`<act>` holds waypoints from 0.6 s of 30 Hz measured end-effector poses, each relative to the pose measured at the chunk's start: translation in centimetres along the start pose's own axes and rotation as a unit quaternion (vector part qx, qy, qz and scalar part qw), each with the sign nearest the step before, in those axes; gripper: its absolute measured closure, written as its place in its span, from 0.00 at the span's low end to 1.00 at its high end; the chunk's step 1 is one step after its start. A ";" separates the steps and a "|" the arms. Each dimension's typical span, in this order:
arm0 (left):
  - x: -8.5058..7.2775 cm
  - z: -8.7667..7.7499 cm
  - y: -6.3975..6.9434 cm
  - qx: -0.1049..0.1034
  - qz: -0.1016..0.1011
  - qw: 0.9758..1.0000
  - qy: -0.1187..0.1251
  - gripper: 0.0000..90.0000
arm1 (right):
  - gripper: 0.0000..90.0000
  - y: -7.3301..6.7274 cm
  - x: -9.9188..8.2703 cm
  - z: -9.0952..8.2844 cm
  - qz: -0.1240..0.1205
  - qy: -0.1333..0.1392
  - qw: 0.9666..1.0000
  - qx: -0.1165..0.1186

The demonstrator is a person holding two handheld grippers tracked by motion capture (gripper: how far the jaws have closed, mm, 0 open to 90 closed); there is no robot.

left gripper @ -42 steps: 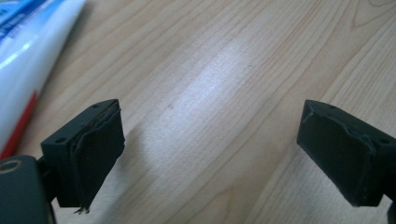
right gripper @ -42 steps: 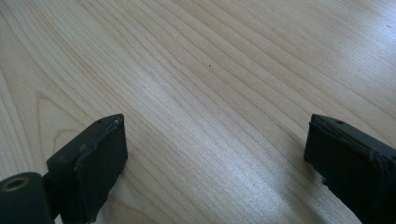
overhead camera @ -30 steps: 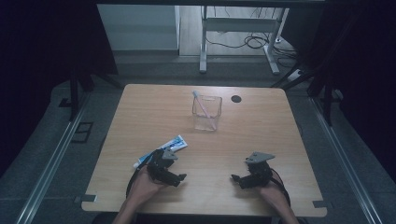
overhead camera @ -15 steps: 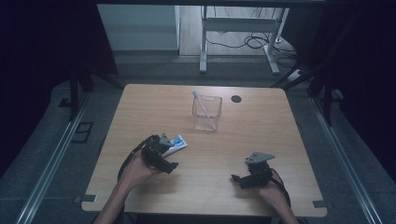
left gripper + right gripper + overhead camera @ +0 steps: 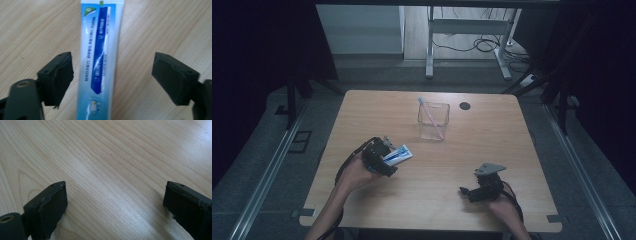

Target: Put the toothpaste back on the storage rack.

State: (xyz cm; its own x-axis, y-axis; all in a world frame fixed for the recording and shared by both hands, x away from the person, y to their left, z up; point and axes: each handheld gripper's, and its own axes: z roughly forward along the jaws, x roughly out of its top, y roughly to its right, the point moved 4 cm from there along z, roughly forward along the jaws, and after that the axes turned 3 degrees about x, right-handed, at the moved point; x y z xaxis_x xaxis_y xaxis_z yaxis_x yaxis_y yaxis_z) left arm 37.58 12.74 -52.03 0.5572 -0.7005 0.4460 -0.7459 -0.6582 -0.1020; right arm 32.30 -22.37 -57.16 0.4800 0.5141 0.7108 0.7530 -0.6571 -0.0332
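left gripper closes in on the toothpaste

the left gripper has moved forward from the table's near edge and now straddles the toothpaste tube, jaws apart on either side, probably lined up to pinch it. the tube lies flat on the table, near the clear cup. the right gripper waits, jaws apart and empty.
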 end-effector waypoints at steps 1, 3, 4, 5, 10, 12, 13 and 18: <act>0.0 0.0 -0.2 0.000 -0.001 1.000 0.000 0.24 | 0.06 0.0 0.0 0.0 0.000 0.000 1.000 0.000; 0.0 0.0 -0.5 0.001 -0.002 1.000 -0.004 0.28 | 0.06 0.0 0.0 0.0 0.000 0.000 1.000 0.000; 0.0 0.1 -0.6 0.004 -0.005 1.000 -0.003 0.32 | 0.06 0.0 0.0 0.0 0.000 0.000 1.000 0.000; -0.1 0.0 -0.8 0.005 -0.007 1.000 -0.004 0.35 | 0.06 0.0 0.0 0.0 0.001 0.000 1.000 0.000; -0.3 -0.4 -1.7 0.008 -0.015 1.000 -0.007 0.54 | 0.06 0.0 0.0 0.0 0.001 0.000 1.000 0.000; -0.4 -0.5 -2.0 0.009 -0.023 1.000 -0.008 0.64 | 0.06 0.0 0.0 0.0 0.001 0.000 1.000 0.000; -0.5 -0.5 -2.2 0.009 -0.025 1.000 -0.009 0.68 | 0.06 0.0 0.0 0.0 0.001 0.000 1.000 0.000; -1.1 -0.4 -3.1 0.023 -0.038 0.999 -0.026 0.86 | 0.06 0.0 0.0 0.0 0.002 0.000 1.000 0.000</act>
State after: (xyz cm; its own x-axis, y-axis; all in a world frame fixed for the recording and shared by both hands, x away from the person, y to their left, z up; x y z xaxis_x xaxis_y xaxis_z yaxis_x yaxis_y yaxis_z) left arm 39.13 15.62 -51.81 0.6309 -0.6599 0.4081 -0.6831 -0.7218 -0.1110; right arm 32.30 -22.40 -57.15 0.4825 0.5117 0.7109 0.7518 -0.6585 -0.0362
